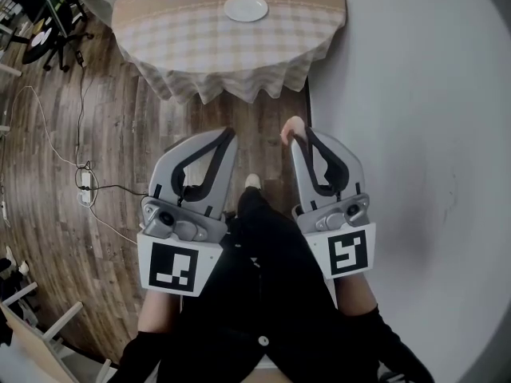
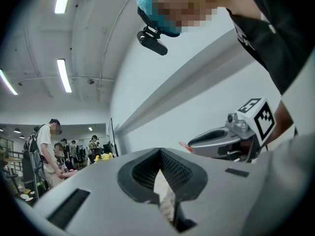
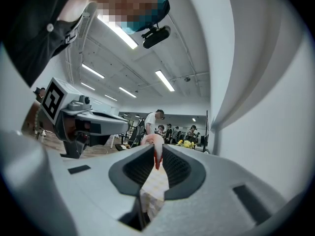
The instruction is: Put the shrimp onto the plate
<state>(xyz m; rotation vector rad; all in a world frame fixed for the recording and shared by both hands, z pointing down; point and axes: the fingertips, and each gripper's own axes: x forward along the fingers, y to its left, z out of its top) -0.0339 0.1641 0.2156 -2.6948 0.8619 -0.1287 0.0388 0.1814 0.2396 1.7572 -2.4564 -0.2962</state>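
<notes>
Right tool (image 1: 297, 134) pinches shrimp (image 1: 292, 126) at its tips; left tool (image 1: 230, 134) is closed, empty. Shrimp sits well short of plate (image 1: 246, 8), slightly right.

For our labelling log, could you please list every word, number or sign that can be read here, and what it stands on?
Tablecloth: cursive script beside a flower print, too blurred to read.
Left gripper cube: square marker pattern, no letters.
Right gripper cube: the same, no letters.
Person's black top: white print, too small to read.
Nothing can be quoted.
</notes>
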